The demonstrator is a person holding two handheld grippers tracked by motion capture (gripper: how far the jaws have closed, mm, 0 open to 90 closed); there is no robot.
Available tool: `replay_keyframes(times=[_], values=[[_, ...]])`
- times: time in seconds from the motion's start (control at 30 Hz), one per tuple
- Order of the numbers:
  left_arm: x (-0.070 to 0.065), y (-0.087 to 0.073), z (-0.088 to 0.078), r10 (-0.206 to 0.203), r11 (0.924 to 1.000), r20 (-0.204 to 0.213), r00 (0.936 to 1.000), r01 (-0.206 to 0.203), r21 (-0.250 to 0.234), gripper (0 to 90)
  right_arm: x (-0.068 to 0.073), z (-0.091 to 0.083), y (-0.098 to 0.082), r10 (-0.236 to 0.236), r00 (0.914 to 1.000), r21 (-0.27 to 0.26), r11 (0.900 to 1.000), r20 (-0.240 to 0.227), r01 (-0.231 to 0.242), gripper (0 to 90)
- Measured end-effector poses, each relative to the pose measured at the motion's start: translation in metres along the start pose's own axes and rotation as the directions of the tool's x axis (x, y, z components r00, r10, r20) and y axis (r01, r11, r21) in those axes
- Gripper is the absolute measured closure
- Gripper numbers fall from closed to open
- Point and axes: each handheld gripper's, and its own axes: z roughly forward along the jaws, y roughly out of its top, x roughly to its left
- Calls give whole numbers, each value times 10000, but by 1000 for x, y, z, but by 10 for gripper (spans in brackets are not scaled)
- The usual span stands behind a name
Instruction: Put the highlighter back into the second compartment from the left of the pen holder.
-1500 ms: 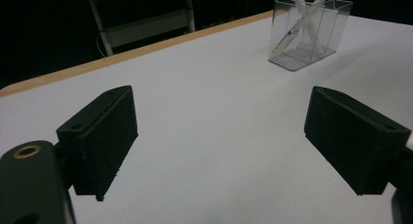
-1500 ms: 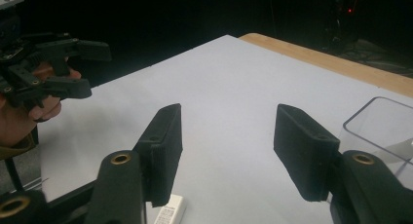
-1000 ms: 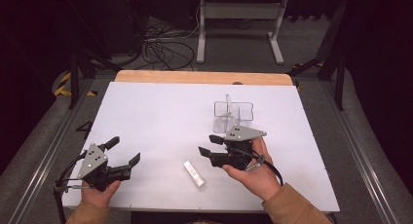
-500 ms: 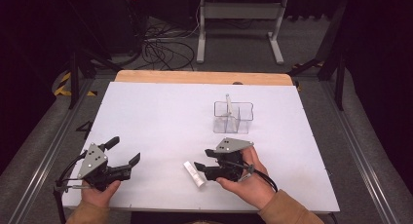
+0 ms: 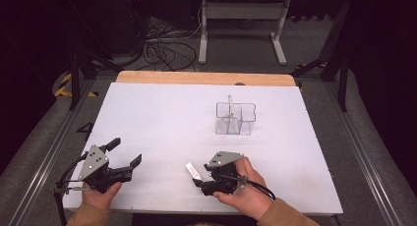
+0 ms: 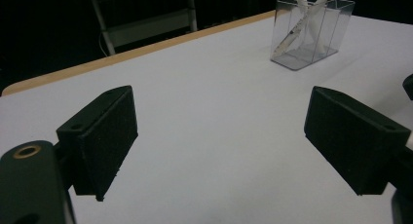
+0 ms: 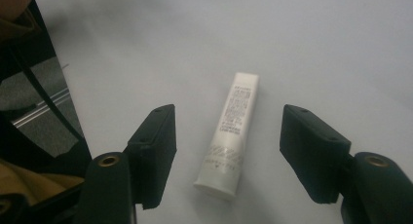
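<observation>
From above, we see our right gripper (image 5: pixel 200 179) low over the white tube (image 5: pixel 194 171) near the front of the worktop (image 5: pixel 162 118), while our left gripper (image 5: pixel 124 152) rests spread wide and empty. Along the left gripper we see the clear holder (image 6: pixel 311 31). Along the right gripper, its jaws, which have just been opening, flank the lying tube (image 7: pixel 230 136) without touching it.

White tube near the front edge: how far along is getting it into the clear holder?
Done: two items already stand in the clear holder. In hand: the right claw has just been opening and straddles the white tube, which lies flat on the table, pads not touching. Left: closing, lifting, carrying it to the holder. The left claw is open.
</observation>
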Motion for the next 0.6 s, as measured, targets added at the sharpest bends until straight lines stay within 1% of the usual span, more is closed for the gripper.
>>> replay_keyframes(times=[0.13,0.27,0.53,0.6], values=[[0,0,0,6,10000,2,10000,-6,1,131,4,6,-5,15,10000,372,9993,-60,-13,389],[0,0,0,3,10000,3,10000,-3,-5,131,6,11,-10,28,10000,663,9978,55,-32,389],[0,0,0,12,10000,1,10000,-12,10,131,11,16,-15,116,9993,960,9953,345,-149,392],[0,0,0,17,10000,-3,10000,-17,13,131,11,16,-16,105,9991,994,9949,422,-146,416]])
